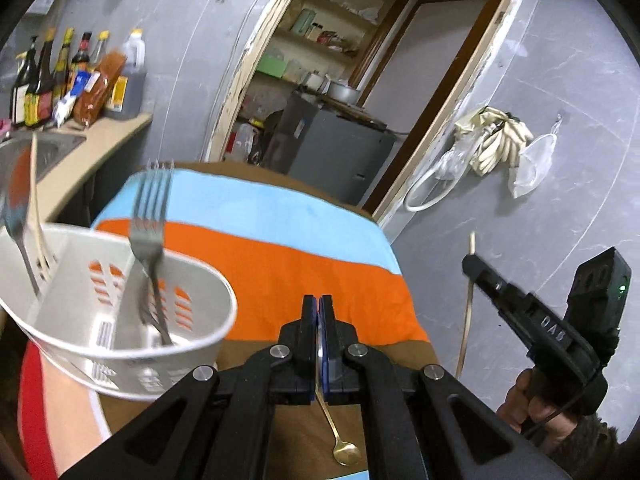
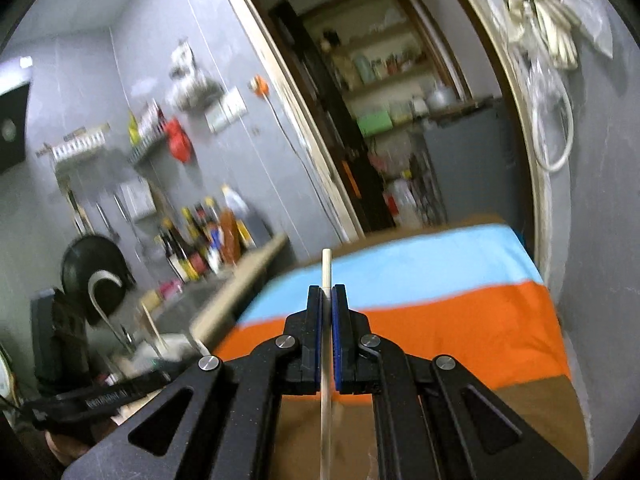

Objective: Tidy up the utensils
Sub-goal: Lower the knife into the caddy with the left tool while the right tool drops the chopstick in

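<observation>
The tabletop (image 1: 280,264), covered in one striped cloth of blue, orange and brown, carried the work, probably to keep the utensils from sliding; at about nine o'clock in the left wrist view stood one white slotted caddy (image 1: 132,340), split by a divider so that kinds could be kept apart; its near compartment held one steel fork (image 1: 149,236) standing tines up and leaning on the rim, and its far compartment held one wooden fork and what looked like one more steel utensil, too blurred to name; the left hand-held gripper (image 1: 319,308) was clamped on one gold spoon (image 1: 340,436), the bowl hanging down toward six o'clock, seemingly carried by its handle so it could drop in handle-up or bowl-down; the right hand-held gripper (image 2: 327,300) was closed on one pale wooden chopstick (image 2: 326,272), pinched partway along its length, its tip pointing to twelve o'clock, likely for lowering upright into the caddy; so I counted two grippers, each holding one utensil, and three utensils already stowed.
</observation>
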Demonstrator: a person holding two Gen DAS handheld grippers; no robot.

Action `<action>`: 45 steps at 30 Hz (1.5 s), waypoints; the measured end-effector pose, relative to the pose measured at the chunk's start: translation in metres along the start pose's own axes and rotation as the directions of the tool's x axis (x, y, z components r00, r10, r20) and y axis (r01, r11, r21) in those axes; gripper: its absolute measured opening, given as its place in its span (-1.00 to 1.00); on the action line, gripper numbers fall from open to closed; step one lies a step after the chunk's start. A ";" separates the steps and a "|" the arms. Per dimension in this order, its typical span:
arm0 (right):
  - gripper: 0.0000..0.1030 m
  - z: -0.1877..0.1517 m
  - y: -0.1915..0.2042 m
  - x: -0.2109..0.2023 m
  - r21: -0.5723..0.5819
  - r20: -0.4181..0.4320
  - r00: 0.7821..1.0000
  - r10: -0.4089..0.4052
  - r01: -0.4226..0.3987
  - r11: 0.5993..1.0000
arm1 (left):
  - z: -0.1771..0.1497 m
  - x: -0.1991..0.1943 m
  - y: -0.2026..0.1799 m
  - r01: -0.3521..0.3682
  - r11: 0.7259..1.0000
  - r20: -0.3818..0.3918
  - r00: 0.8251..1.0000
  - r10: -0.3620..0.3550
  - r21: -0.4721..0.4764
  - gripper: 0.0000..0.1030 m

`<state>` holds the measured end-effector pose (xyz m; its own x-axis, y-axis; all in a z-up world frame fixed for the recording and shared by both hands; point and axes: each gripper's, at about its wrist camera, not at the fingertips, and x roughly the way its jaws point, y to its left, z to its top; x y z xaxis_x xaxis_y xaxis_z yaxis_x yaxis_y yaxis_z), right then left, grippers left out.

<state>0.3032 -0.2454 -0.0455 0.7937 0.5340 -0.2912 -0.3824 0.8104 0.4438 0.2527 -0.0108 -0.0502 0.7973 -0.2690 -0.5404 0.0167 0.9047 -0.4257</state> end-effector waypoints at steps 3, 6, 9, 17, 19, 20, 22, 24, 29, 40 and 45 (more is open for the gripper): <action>-0.92 0.011 0.022 -0.006 -0.006 0.099 0.995 0.026 -0.025 1.000 | 0.012 -0.018 0.002 0.014 0.999 0.016 1.000 -0.014 0.035 -0.96; -0.92 0.020 0.050 -0.005 -0.031 0.172 0.984 0.047 -0.043 0.999 | 0.024 -0.033 0.007 0.024 0.998 0.030 0.999 -0.025 0.055 -0.96; -0.92 0.025 0.076 0.002 -0.047 0.216 0.974 0.070 -0.061 0.997 | 0.037 -0.053 0.014 0.019 0.996 0.047 0.999 -0.023 0.082 -0.96; -0.92 0.028 0.134 0.025 -0.065 0.263 0.957 0.127 -0.113 0.991 | 0.071 -0.107 0.045 -0.010 0.997 0.098 0.995 0.002 0.080 -0.96; -0.92 0.028 0.150 0.034 -0.079 0.273 0.950 0.150 -0.133 0.988 | 0.077 -0.117 0.053 -0.023 0.997 0.107 0.994 0.014 0.079 -0.96; -0.92 0.027 0.154 0.038 -0.083 0.279 0.948 0.156 -0.138 0.987 | 0.081 -0.124 0.059 -0.037 0.996 0.116 0.993 0.027 0.079 -0.96; -0.92 0.025 0.165 0.047 -0.090 0.289 0.942 0.168 -0.148 0.985 | 0.084 -0.133 0.068 -0.059 0.995 0.119 0.992 0.049 0.083 -0.96; -0.92 0.022 0.172 0.056 -0.092 0.295 0.940 0.171 -0.150 0.984 | 0.085 -0.140 0.076 -0.079 0.993 0.118 0.991 0.069 0.083 -0.96; -0.92 0.007 0.179 0.080 -0.106 0.290 0.945 0.153 -0.128 0.986 | 0.082 -0.148 0.096 -0.141 0.986 0.090 0.987 0.132 0.094 -0.96; -0.92 -0.016 0.178 0.111 -0.150 0.235 0.967 0.101 -0.067 0.986 | 0.075 -0.121 0.128 -0.193 0.978 -0.040 0.980 0.197 0.079 -0.96; -0.92 -0.021 0.172 0.117 -0.155 0.210 0.974 0.085 -0.053 0.987 | 0.074 -0.101 0.131 -0.199 0.976 -0.096 0.974 0.207 0.083 -0.96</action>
<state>0.3205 -0.0389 -0.0211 0.8399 0.5384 -0.0680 -0.4924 0.8087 0.3218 0.2188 0.1592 0.0024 0.7217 -0.1067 -0.6839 -0.0921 0.9644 -0.2477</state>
